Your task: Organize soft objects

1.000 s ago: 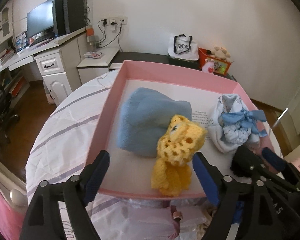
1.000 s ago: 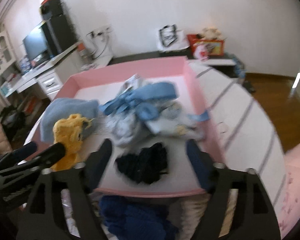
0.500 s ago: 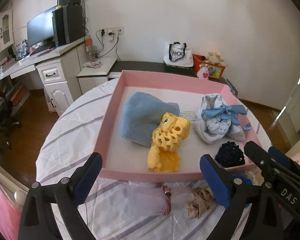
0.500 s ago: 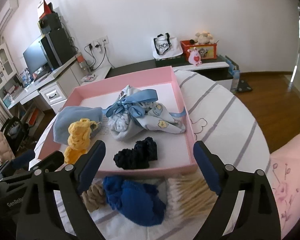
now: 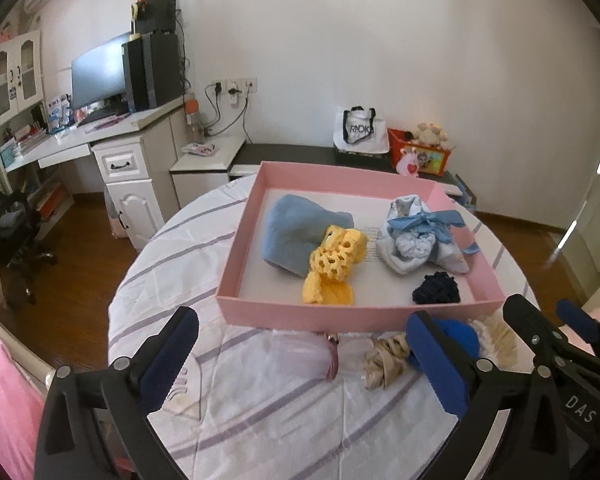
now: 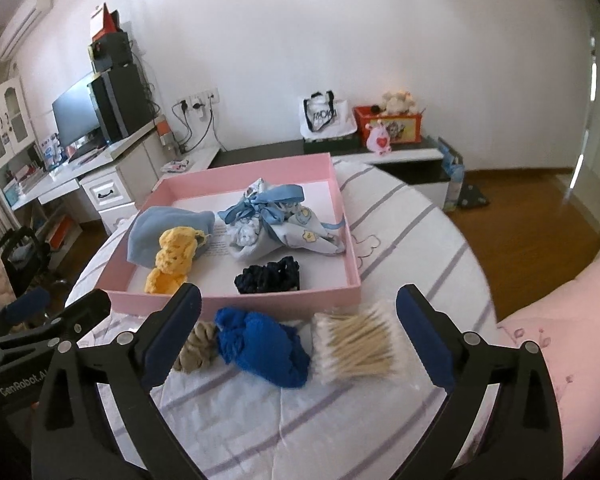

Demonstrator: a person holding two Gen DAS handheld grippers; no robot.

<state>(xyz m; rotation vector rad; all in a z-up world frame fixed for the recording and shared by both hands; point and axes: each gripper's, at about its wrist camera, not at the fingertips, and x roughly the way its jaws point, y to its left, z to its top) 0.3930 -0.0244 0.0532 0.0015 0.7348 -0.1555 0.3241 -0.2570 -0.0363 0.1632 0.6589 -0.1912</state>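
Both grippers hang back over the near edge of the table (image 6: 400,216), and both are empty. The left gripper (image 5: 300,344) has its jaws spread wide, just been opening, nothing between the pads. Same for the right gripper (image 6: 300,320): wide apart, just been opening, with only cloth and loose items showing through the gap.

In the pink box (image 6: 260,300), four soft things lie: a pale blue fleece hat (image 6: 156,232) toward the left wall, a yellow crochet piece (image 6: 172,260) overlapping its front, a baby-print bundle (image 6: 276,224) tied with a ribbon near the right wall, and a dark knit scrunchie (image 6: 268,276) by the front wall.

Still outside, just beside the box's front wall: a beige twisted scrunchie (image 6: 198,346), a royal blue knit lump (image 6: 264,346), a clear pack of cotton swabs (image 6: 356,344), and, in the left view, a pinkish sheer pouch (image 5: 300,354).

Risks from here, I'd say: the blue knit touches the beige scrunchie, so a broad pinch could drag both. The loose, wrinkled tablecloth may get caught in the pads with a low grab. The swab pack looks slick and stiff-cored; it could slip or burst if squeezed at one end. And the yellow crochet's open loops could snag a finger reaching past it.
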